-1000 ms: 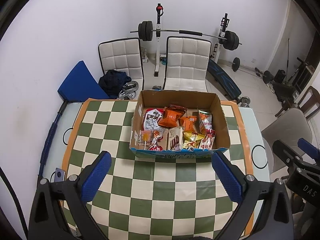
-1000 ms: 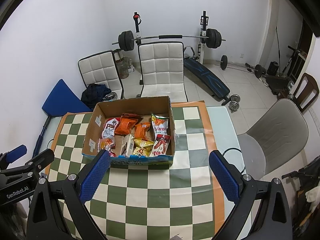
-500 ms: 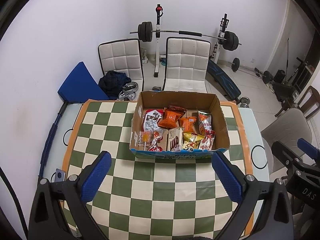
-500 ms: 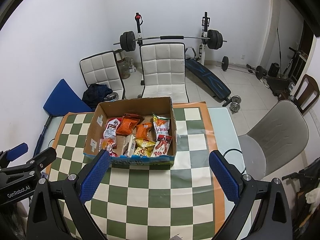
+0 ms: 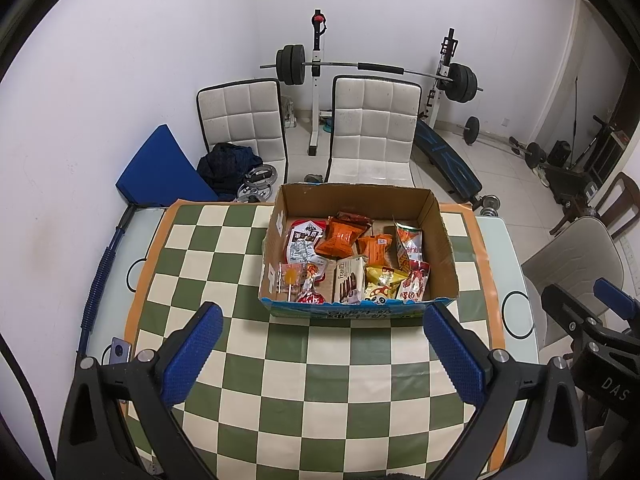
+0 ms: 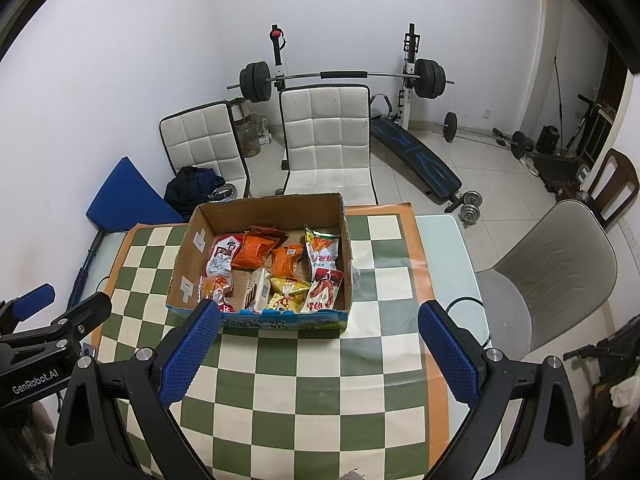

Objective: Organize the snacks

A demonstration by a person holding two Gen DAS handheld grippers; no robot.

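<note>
An open cardboard box (image 5: 438, 236) (image 6: 346, 236) stands on the green-and-cream checkered tablecloth (image 5: 320, 380) (image 6: 320, 392). Inside lie several snack packets: orange packs (image 5: 340, 236) (image 6: 255, 250), a red-and-white pouch (image 5: 302, 242), a yellow bag (image 5: 382, 280) (image 6: 286, 288), a chocolate biscuit pack (image 5: 350, 282) and red packets (image 6: 322, 288). My left gripper (image 5: 320, 354) hovers open over the cloth, short of the box's front wall, holding nothing. My right gripper (image 6: 320, 354) is likewise open and empty, slightly right of the box.
Two white padded chairs (image 5: 372, 128) (image 6: 200, 140) stand behind the table, a grey chair (image 6: 560, 272) at its right. A barbell rack (image 5: 372, 68) and weights fill the floor behind. A small device (image 5: 119, 350) lies at the table's left edge.
Both views have shifted very slightly; the box sits a little further right in the right wrist view. Both grippers stay open and empty.
</note>
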